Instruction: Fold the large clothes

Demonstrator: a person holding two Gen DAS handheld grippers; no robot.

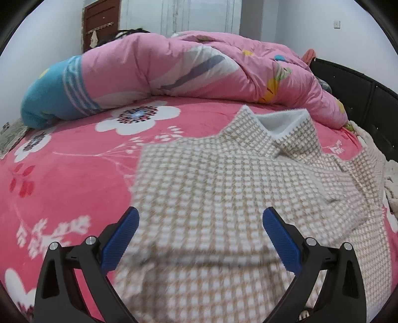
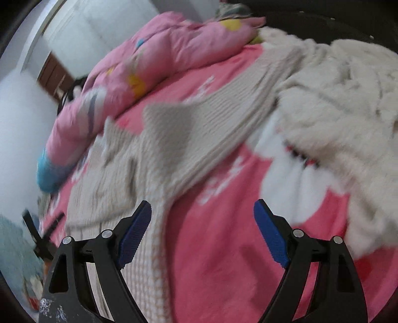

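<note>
**Checked garment spread on a flower-printed bed**

A bed was seen covered with a pink sheet (image 1: 69, 174) printed with large white flowers. A checked beige-and-white garment (image 1: 199, 179) was laid flat on that sheet, its collar turned toward the far side of the bed and its white lining shown at the neck. Behind it a pink quilt (image 1: 174, 67) with a blue striped end was heaped along the far edge. A dark headboard (image 1: 360, 94) was seen at the right, and pale walls with a brown wooden door (image 1: 100, 22) were visible beyond. In the right wrist view, heavily blurred, a fluffy white blanket (image 2: 335, 99) was bunched on the sheet just beside the garment.

The left gripper (image 1: 200, 218) was held over the garment's near part, its jaws spread wide and nothing pinched. The right gripper (image 2: 202, 211) was likewise held with jaws spread apart, above the sheet at the garment's edge, with nothing gripped.
</note>
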